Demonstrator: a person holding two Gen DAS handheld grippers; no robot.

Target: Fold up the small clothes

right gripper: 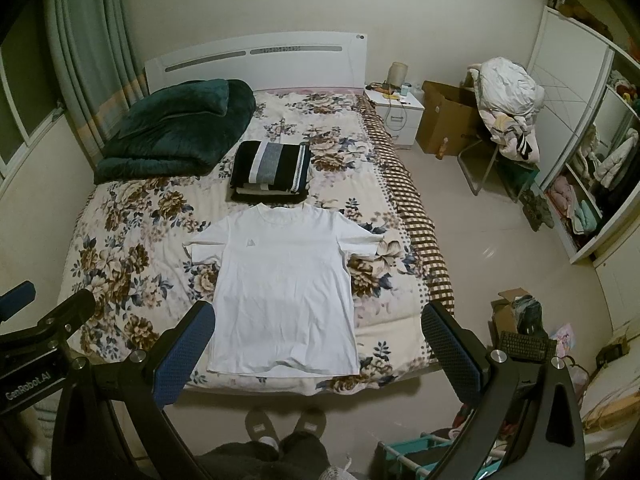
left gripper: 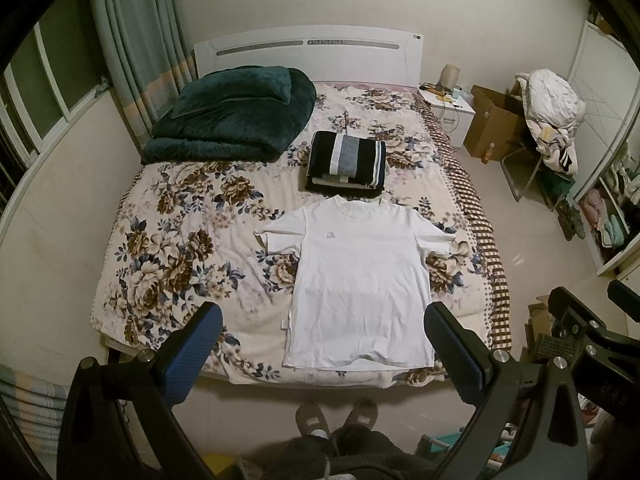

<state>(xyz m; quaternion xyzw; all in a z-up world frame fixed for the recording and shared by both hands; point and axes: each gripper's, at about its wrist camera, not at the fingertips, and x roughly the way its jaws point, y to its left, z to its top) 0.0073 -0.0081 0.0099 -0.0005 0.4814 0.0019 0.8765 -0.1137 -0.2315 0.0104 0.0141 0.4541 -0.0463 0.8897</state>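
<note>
A white short-sleeved T-shirt (left gripper: 360,280) lies flat and spread out, front up, on the flowered bedspread (left gripper: 172,248) near the foot of the bed; it also shows in the right wrist view (right gripper: 280,284). My left gripper (left gripper: 324,344) is open and empty, held high above the shirt's hem. My right gripper (right gripper: 316,344) is open and empty, also high above the foot of the bed, to the right of the shirt's hem. Neither touches the cloth.
A stack of folded clothes with a black-and-grey striped one on top (left gripper: 346,162) lies just beyond the shirt's collar. A dark green folded quilt (left gripper: 236,114) fills the far left of the bed. My slippered feet (left gripper: 336,420) stand at the bed's foot. Boxes and a keyboard (right gripper: 522,346) lie on the floor at right.
</note>
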